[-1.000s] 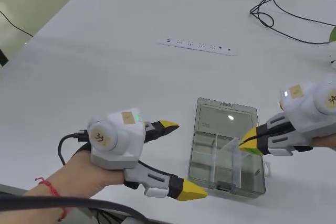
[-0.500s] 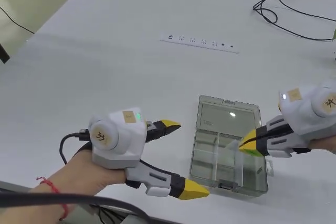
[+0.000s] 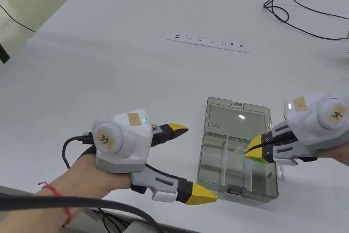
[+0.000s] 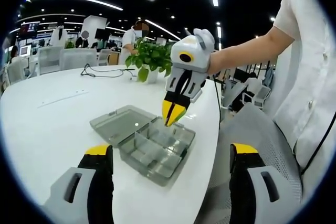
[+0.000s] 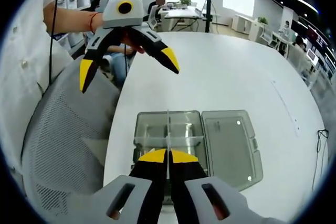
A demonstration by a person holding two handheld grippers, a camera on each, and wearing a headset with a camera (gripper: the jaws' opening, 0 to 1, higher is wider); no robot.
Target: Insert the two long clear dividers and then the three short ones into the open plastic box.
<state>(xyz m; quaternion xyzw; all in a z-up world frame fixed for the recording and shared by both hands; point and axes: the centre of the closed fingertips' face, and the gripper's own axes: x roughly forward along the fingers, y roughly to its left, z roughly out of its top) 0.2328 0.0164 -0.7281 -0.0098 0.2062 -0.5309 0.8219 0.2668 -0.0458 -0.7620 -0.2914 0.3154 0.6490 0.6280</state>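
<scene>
The open clear plastic box [image 3: 235, 154] lies near the table's front edge, with its lid [image 3: 237, 119] flat behind it. Clear dividers stand inside it. My right gripper [image 3: 252, 151] hangs over the box's right part, shut on a clear divider [image 3: 238, 159] that reaches down into the box. In the right gripper view, the held divider [image 5: 168, 127] shows edge-on over the box [image 5: 152, 129], and my right gripper [image 5: 168, 156] is pinched on it. My left gripper [image 3: 190, 162] is open just left of the box, holding nothing. In the left gripper view, the right gripper [image 4: 174, 113] points down at the box [image 4: 144, 142].
A white power strip [image 3: 207, 43] lies farther back on the white table [image 3: 109, 64], and a black cable [image 3: 294, 6] loops at the far right. A mesh chair [image 5: 58, 145] stands beside the front edge. A potted plant [image 4: 149, 59] stands at the table's far end.
My right gripper has sunk slightly and moved a little left with the divider, lower into the box. The left gripper has stayed open and nearly still.
</scene>
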